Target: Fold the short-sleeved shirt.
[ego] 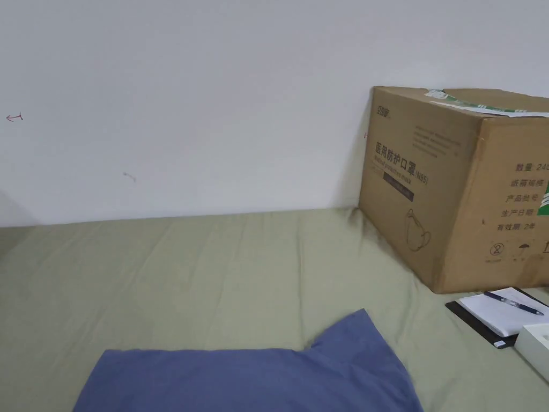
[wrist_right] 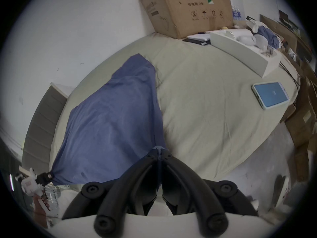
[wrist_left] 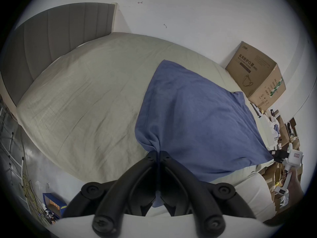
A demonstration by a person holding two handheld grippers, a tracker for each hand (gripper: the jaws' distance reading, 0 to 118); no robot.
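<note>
Head view: far end of blue shirt [ego: 257,375] on green sheet [ego: 214,257], one sleeve tip poking toward cardboard box [ego: 455,182]; notepad [ego: 504,314] beside box.

Left gripper view: left gripper [wrist_left: 158,153] clamped on near shirt corner, jaws pressed together; shirt stretching away ahead and rightward, long axis pointing toward far wall [wrist_left: 188,15]. Right gripper [wrist_left: 272,155] off to the right, pinching the other near corner.

Right gripper view: jaws closed on shirt corner, cloth running ahead-left; phone [wrist_right: 270,95] far right.
</note>
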